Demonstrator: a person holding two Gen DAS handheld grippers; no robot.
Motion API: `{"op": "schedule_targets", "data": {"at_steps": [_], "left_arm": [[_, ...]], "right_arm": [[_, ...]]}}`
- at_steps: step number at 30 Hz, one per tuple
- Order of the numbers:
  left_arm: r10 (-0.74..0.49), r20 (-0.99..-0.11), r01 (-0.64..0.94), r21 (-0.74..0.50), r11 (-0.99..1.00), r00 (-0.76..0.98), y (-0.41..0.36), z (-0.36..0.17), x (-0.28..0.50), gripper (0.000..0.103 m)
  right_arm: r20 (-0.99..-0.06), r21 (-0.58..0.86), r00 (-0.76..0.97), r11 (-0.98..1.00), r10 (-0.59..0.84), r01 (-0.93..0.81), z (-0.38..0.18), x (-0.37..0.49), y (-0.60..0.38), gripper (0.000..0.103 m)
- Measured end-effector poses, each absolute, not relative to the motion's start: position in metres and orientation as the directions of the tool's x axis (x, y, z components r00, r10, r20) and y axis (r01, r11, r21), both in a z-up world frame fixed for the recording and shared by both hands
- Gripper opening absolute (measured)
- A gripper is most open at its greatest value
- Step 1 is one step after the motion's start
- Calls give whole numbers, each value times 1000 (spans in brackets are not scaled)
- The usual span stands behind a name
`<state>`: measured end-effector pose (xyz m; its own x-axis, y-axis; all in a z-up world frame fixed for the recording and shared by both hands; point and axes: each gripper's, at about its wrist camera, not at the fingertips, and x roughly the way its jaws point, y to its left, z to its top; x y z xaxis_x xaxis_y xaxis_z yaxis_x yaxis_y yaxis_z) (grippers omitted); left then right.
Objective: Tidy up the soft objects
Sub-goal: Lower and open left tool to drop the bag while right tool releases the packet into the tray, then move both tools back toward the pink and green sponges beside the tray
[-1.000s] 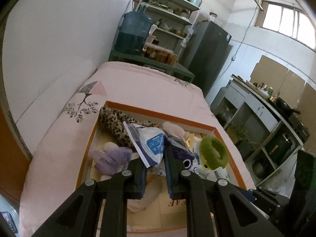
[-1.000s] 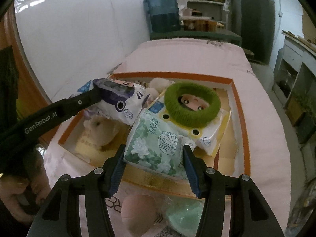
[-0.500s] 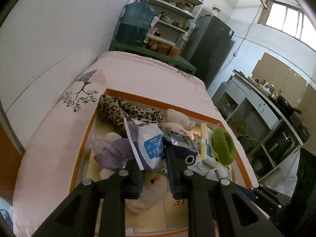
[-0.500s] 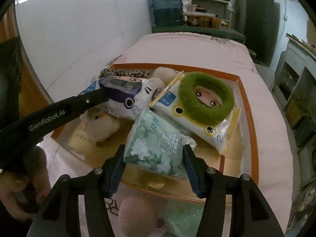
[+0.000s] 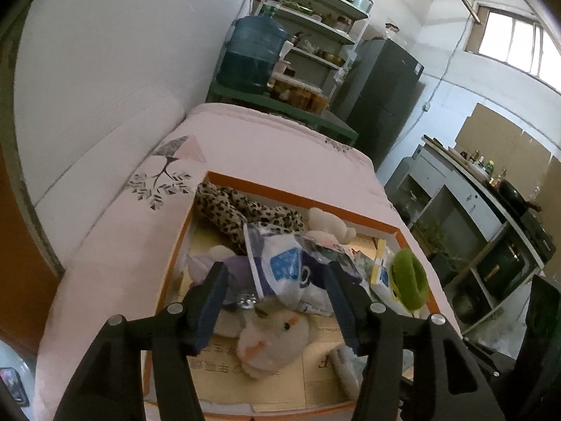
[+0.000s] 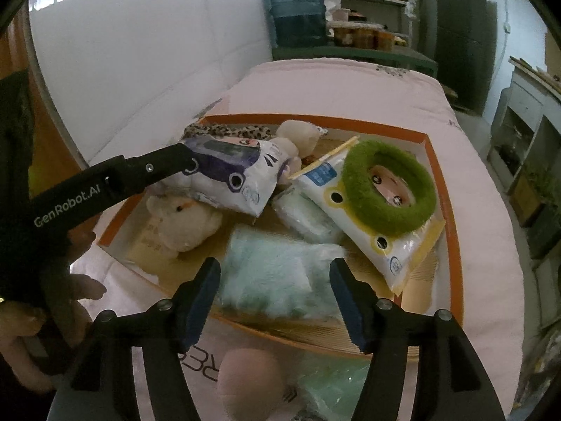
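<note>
An orange-rimmed cardboard box [image 6: 452, 210] lies on a pink bed and holds soft things. My left gripper [image 5: 277, 291] is open above a white and blue tissue pack [image 5: 287, 270], which rests in the box; the pack also shows in the right wrist view [image 6: 231, 172]. My right gripper [image 6: 277, 291] is open over the green floral tissue pack [image 6: 277, 273], which looks blurred and lies in the box's near part. A green fuzzy ring [image 6: 389, 189] lies on a yellow-edged tissue pack [image 6: 385, 242]. A cream plush toy [image 6: 182, 224] sits at the box's left.
A leopard-print cloth [image 5: 242, 210] and a purple plush [image 5: 231, 266] lie at the box's back left. A pink ball [image 6: 249, 382] and a mint green item [image 6: 329, 389] lie on the bed in front of the box. A white wall runs along the left.
Both grippers have opened. The left one let go of the white and blue tissue pack. The right one let go of the green floral pack, which dropped into the box.
</note>
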<state>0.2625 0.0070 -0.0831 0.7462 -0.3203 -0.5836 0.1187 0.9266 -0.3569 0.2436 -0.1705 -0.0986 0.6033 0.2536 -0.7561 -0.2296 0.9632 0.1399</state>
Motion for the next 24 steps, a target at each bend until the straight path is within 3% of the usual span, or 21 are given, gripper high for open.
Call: {"op": "schedule_targets", "data": {"at_steps": [24], "left_arm": [[-305,-567,140,-316,938,765,5,-60,239,57]], "right_arm": [[-717,169,643,962,268,-213,-75,223,-178,70]]}}
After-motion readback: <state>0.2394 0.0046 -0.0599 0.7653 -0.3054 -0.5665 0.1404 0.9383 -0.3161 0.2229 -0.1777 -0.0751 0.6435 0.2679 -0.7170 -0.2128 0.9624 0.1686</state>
